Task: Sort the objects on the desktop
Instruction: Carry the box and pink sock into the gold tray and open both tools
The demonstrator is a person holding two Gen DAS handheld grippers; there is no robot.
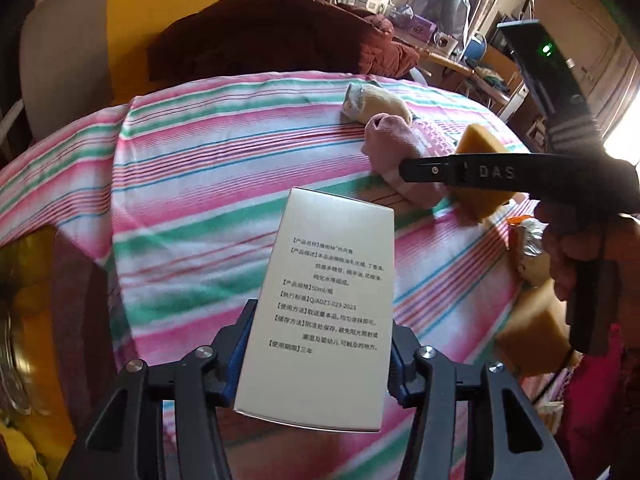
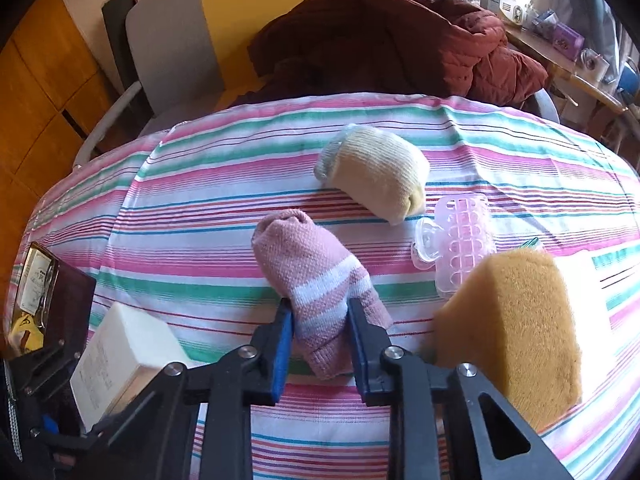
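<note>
Right gripper (image 2: pixel 320 320) pinched on the pink sock (image 2: pixel 310 276) — pads press both sides of its lower end, sock lying on the striped cloth (image 2: pixel 192 216). Yellow sock (image 2: pixel 380 172) beyond it, apart. Clear clip (image 2: pixel 460 236) to the right, sponge (image 2: pixel 516 320) just beside the clip. White box (image 2: pixel 120 356) at lower left — in the left gripper (image 2: pixel 48 376).

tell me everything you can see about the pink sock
The pink sock is a rolled or folded bundle of knitted fabric, dusty pink with paler white bands across its near half. It lies on the striped cloth, long axis running away from the camera, rounded folded end farthest. The right gripper is shut on its near end, blue pads pressing both sides. The yellow sock lies beyond it, apart; the orange sponge stands to its right. The left wrist view shows it partly hidden behind that gripper.
</note>
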